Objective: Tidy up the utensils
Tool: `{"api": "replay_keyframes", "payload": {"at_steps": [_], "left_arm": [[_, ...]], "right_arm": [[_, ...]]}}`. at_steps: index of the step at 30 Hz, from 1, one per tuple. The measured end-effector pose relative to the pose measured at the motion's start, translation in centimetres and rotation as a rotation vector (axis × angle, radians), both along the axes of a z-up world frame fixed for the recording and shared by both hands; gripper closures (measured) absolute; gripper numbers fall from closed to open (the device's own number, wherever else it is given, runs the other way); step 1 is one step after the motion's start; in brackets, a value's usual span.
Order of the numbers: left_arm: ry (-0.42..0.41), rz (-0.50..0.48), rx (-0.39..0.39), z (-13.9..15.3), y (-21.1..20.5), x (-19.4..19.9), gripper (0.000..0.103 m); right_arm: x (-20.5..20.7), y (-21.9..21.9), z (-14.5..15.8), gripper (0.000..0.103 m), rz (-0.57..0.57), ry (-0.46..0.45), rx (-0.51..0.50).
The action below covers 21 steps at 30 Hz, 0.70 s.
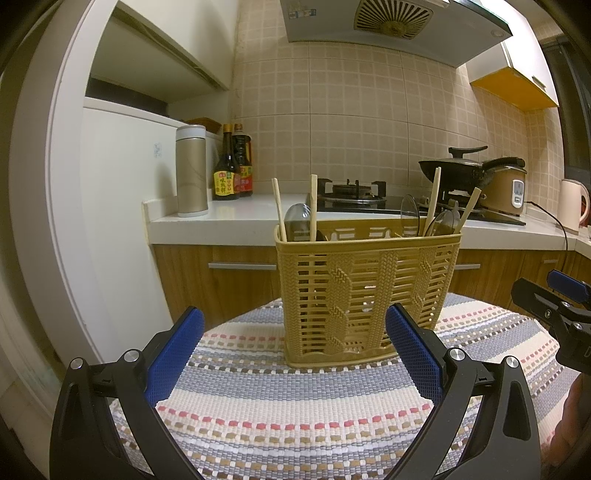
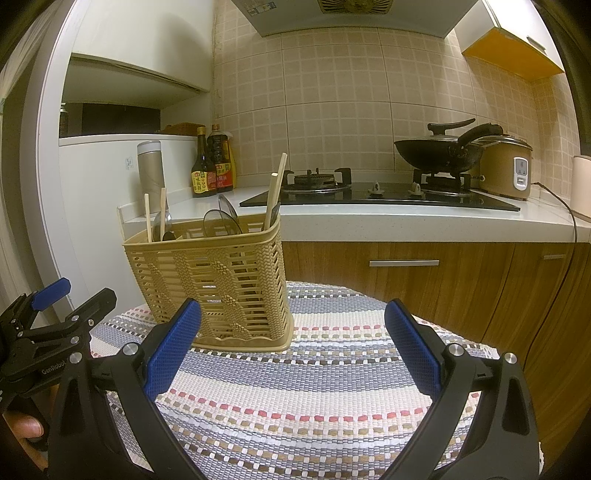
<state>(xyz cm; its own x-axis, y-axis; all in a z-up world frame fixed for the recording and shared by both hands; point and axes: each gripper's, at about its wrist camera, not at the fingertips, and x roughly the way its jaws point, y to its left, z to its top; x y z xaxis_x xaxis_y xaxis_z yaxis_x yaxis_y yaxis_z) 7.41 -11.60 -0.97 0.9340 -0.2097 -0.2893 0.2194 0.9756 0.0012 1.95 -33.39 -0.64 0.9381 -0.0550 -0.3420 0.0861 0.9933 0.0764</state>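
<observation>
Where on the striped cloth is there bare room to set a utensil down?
Bare cloth lies in front of the utensil basket and to its right, toward the wooden cabinet doors. The right gripper and left gripper hang open over the near edge. The basket's left and right ends are crowded with chopsticks and spoons; its middle looks freer.

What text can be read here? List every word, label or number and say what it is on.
"GenRobot": white lettering on the black body of the left tongs, seen from the right wrist.
Soy sauce bottles: yellow and red labels with Chinese characters, too blurred to read.
Range hood: sticker strip, too small to read.
Rice cooker: panel markings, unreadable.
Fridge: small sticker, unreadable.
</observation>
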Motion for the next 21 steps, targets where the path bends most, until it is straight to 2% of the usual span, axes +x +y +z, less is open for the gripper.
{"api": "replay_keyframes", "payload": {"at_steps": [10, 21], "left_arm": [[-0.012, 0.000, 0.007, -0.22, -0.05, -0.20, 0.008], [0.022, 0.022, 0.024, -0.22, 0.01, 0.27, 0.007]], "right_arm": [[-0.01, -0.01, 0.00, 0.008, 0.001, 0.001, 0.001], [0.02, -0.01, -0.02, 0.008, 0.000, 0.003, 0.003]]}}
